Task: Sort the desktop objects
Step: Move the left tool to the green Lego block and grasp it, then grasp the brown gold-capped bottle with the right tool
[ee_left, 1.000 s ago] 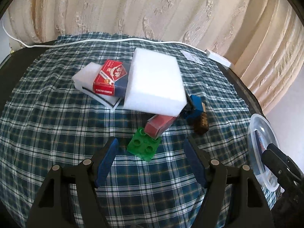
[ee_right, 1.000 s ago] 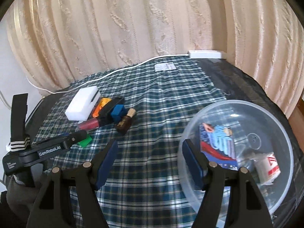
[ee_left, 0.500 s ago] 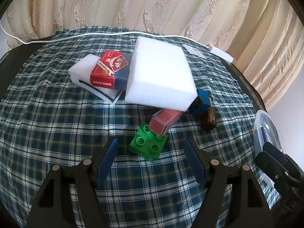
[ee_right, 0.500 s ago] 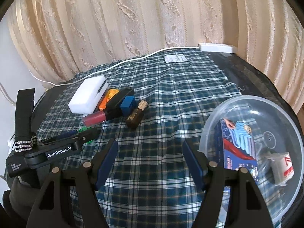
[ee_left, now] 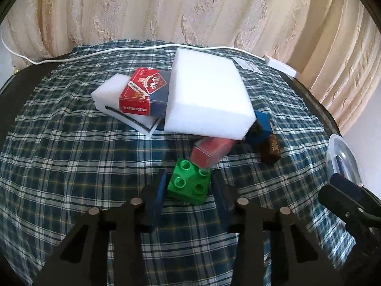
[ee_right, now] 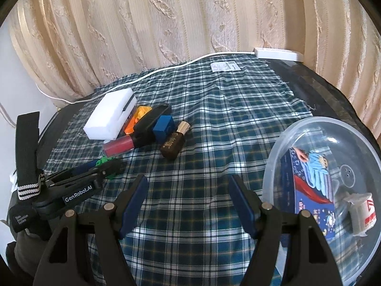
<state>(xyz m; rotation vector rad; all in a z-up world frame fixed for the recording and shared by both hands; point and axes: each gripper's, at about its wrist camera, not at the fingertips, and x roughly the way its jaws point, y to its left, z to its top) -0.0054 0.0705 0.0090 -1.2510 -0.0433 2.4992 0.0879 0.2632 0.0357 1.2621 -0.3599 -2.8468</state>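
Green plastic building brick point(ee_left: 189, 184) with round studs, sitting on the blue-and-white checked tablecloth point(ee_left: 71, 162) at the near edge of a pile of objects. Flanked on both sides by the blue pads point(ee_left: 159, 191) of the left gripper point(ee_left: 189, 190), jaws just closed in narrow around it, pads at or nearly at its sides; firm contact not clear enough to call. Resting on the brick's far corner, a red tube in a clear case point(ee_left: 210, 151), tilted, its far end tucked under a large white foam block point(ee_left: 208, 100). Left of that block, a red and blue box of playing cards point(ee_left: 145, 95) lying on a flatter white foam slab point(ee_left: 107, 95). Right of the block, a blue plastic brick point(ee_left: 262, 128) and just beside it a small brown bottle with a gold cap point(ee_right: 175, 140) lying on its side. Orange item point(ee_right: 138, 119) partly hidden in the pile.

Well apart to the right, a clear round plastic bowl point(ee_right: 271, 166) holding a blue illustrated box point(ee_right: 309, 190) and a small white roll point(ee_right: 362, 214). Right gripper point(ee_right: 188, 202) hovering over bare cloth beside the bowl, jaws wide, nothing between them. White cable point(ee_left: 119, 48) along the cloth's far edge, cream curtain point(ee_right: 166, 19) behind.
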